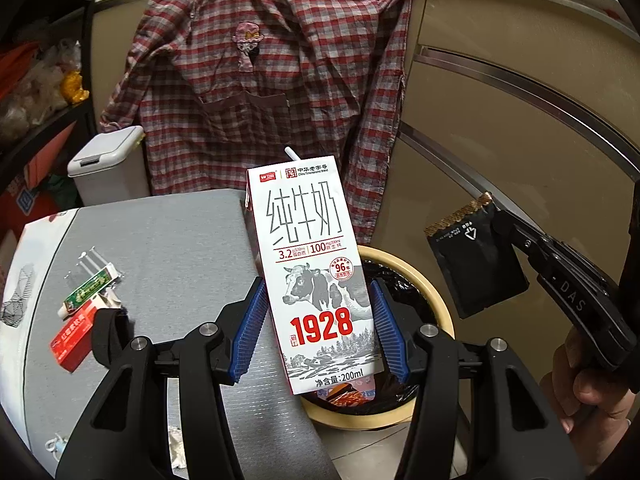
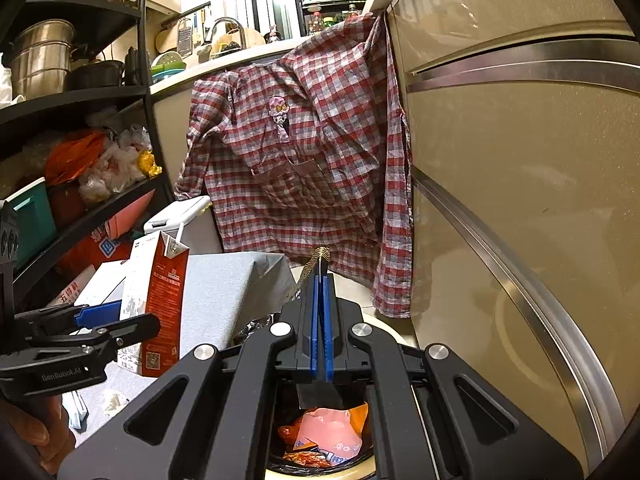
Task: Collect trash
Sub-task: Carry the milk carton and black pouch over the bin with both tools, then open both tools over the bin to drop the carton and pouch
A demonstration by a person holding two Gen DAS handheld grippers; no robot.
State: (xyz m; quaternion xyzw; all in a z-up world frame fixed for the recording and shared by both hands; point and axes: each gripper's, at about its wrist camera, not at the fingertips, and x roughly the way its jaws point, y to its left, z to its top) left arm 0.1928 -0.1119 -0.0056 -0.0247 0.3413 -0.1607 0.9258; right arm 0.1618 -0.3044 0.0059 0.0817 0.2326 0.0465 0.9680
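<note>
Left side first: leftover trash sits on the grey tabletop (image 1: pixel 168 240), namely a green tube (image 1: pixel 90 286), a red box (image 1: pixel 74 340) and some white scraps near its front edge, none collected yet.

My left gripper (image 1: pixel 318 330) has its jaws partway apart, blue pads pressed on both sides of the milk carton (image 1: pixel 316 280). Carton is upright, straw still in the top, lifted off the tabletop and hanging over the near rim of the trash bin (image 1: pixel 430 284). Held there so a release drops it straight in, I judge.

My right gripper (image 2: pixel 321 332) has jaws fully closed, pinching one edge of the black sachet (image 1: pixel 476 256). A thin flat thing needs a tight pinch. It dangles above the bin too. The bin has a black liner, with orange and pink wrappers (image 2: pixel 332 436) already inside.

Both items look ready to drop.
</note>
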